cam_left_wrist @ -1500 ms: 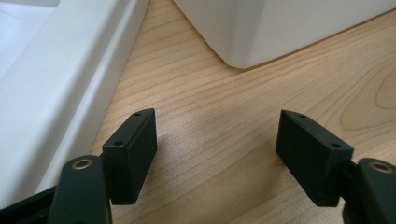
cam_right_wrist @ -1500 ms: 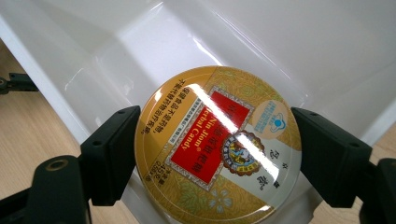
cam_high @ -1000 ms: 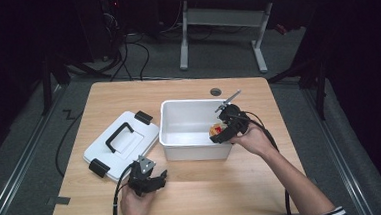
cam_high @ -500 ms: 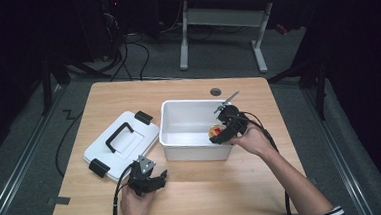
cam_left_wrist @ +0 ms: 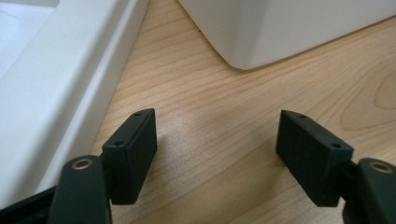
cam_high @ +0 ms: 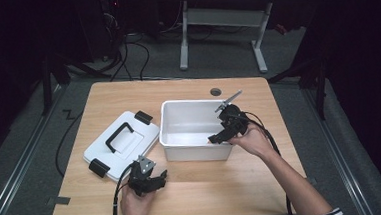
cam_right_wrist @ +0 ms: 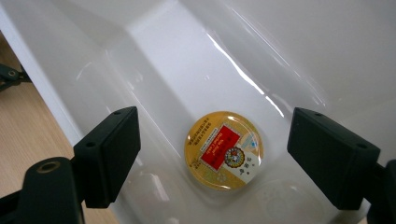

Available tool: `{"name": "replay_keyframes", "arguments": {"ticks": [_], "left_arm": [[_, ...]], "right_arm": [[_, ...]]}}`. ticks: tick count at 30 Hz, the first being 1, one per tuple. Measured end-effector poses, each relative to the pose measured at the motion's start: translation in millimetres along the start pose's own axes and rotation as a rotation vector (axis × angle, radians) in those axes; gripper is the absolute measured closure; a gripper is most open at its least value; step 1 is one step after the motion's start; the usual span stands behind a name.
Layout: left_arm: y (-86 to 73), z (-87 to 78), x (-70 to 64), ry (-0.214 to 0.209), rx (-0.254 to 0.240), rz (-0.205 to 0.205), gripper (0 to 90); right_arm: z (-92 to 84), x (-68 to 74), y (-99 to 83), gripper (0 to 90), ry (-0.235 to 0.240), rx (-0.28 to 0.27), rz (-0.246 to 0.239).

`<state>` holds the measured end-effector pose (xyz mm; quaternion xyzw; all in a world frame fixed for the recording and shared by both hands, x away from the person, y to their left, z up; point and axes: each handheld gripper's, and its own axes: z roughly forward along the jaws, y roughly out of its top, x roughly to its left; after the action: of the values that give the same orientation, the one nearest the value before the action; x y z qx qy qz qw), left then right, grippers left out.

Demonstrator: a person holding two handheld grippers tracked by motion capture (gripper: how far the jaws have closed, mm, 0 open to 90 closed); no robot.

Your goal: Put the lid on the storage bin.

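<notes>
Dark room, grey floor, one light wooden bench [cam_high: 193,192] in the middle, one white-legged desk behind it at 12 o'clock. Count on the bench: one lid, one tub, one tin, two grippers, one round grommet hole [cam_high: 215,92] near the far edge.

At 9 o'clock of the bench centre: one white lid [cam_high: 122,144], lying flat, one black handle on top, two black clips at opposite corners. It sits just beside the tub, left of it, apart by a narrow strip of wood in the left gripper view.

At 7 o'clock: left gripper [cam_high: 149,180] in the person's left hand [cam_high: 134,207], low over bare wood just in front of the lid's near corner. Jaws spread wide, nothing between them; the left gripper view shows only wood grain in the gap, lid edge to one side, tub corner ahead.

Centre: one white plastic tub [cam_high: 194,152], open top, rectangular. Inside: one round yellow tin [cam_right_wrist: 224,149] with a red label, lying flat on the tub floor near a wall.

At 3 o'clock: right gripper [cam_high: 220,137] in the right hand [cam_high: 253,139], tipped down over the tub's right rim. Jaws wide apart, gripping nothing; the tin lies below and between them, not touched.
</notes>
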<state>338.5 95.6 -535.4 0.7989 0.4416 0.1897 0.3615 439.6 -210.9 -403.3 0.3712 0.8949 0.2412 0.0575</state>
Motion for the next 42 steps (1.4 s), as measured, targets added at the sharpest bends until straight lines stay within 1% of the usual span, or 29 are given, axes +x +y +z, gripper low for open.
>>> {"name": "replay_keyframes", "arguments": {"ticks": [4, 7, 8, 9, 11, 13, 16, 22, 23, 25, 26, 29, 31, 33, 37, 38, 41, 42], "left_arm": [[0.0, -0.1, 0.1, 0.002, 0.0, -0.002, 30.2], [0.1, -0.1, 0.2, 0.002, 0.0, -0.001, 30.4], [0.1, -0.1, 0.1, 0.002, 0.0, -0.001, 30.4], [0.1, -0.1, 0.1, 0.002, 0.0, -0.001, 30.4], [0.1, 0.0, 0.1, 0.002, 0.0, -0.001, 30.3], [0.1, 0.0, 0.1, 0.001, 0.0, -0.001, 30.2], [0.1, 0.0, 0.1, 0.001, 0.0, -0.001, 30.2], [0.1, 0.0, 0.1, 0.001, 0.0, -0.001, 30.1], [0.1, 0.0, 0.1, 0.001, 0.0, -0.001, 30.1], [0.1, 0.0, 0.2, 0.001, 0.0, -0.001, 30.1], [0.1, 0.0, 0.1, 0.001, 0.0, -0.001, 30.1], [0.1, 0.0, 0.2, 0.001, 0.0, -0.001, 30.1], [0.1, 0.0, 0.1, 0.001, 0.0, 0.0, 30.1], [0.1, 0.1, 0.1, 0.001, 0.0, -0.001, 30.1], [0.1, 0.1, 0.1, 0.001, 0.0, -0.001, 30.1], [0.1, 0.1, 0.1, 0.001, 0.0, -0.001, 30.1], [0.1, 0.1, 0.1, 0.001, 0.0, 0.0, 30.1], [0.2, 0.1, 0.1, 0.001, 0.0, 0.0, 30.1]], "right_arm": [[-4.8, -0.6, -1.4, 19.8, 0.001, -0.038, 0.005], [-11.9, -3.1, -5.6, 21.4, 0.007, -0.096, 0.021], [-11.9, -3.1, -5.6, 21.4, 0.007, -0.096, 0.021], [-17.0, -5.0, -8.7, 22.1, 0.006, -0.128, 0.035], [-18.6, -5.7, -9.9, 22.4, 0.006, -0.138, 0.039], [-24.7, -7.7, -15.1, 23.2, 0.003, -0.174, 0.05], [-28.1, -8.0, -17.7, 23.7, -0.006, -0.187, 0.049], [-44.5, -10.8, -25.8, 26.2, -0.014, -0.252, 0.069], [-44.5, -10.8, -25.8, 26.2, -0.014, -0.252, 0.069], [-48.6, -12.5, -29.7, 27.2, -0.021, -0.267, 0.078], [-52.9, -14.5, -34.2, 28.3, -0.024, -0.286, 0.089], [-57.0, -16.6, -38.4, 29.8, -0.03, -0.302, 0.098], [-60.8, -19.9, -45.1, 31.2, -0.029, -0.327, 0.12], [-62.6, -24.5, -53.9, 31.7, -0.039, -0.329, 0.14], [-67.0, -27.4, -59.8, 32.1, -0.046, -0.343, 0.153], [-71.0, -27.4, -62.3, 32.2, -0.048, -0.365, 0.154], [-75.1, -26.5, -65.2, 32.3, -0.052, -0.38, 0.156], [-78.2, -26.2, -69.5, 32.8, -0.055, -0.402, 0.16]]}}
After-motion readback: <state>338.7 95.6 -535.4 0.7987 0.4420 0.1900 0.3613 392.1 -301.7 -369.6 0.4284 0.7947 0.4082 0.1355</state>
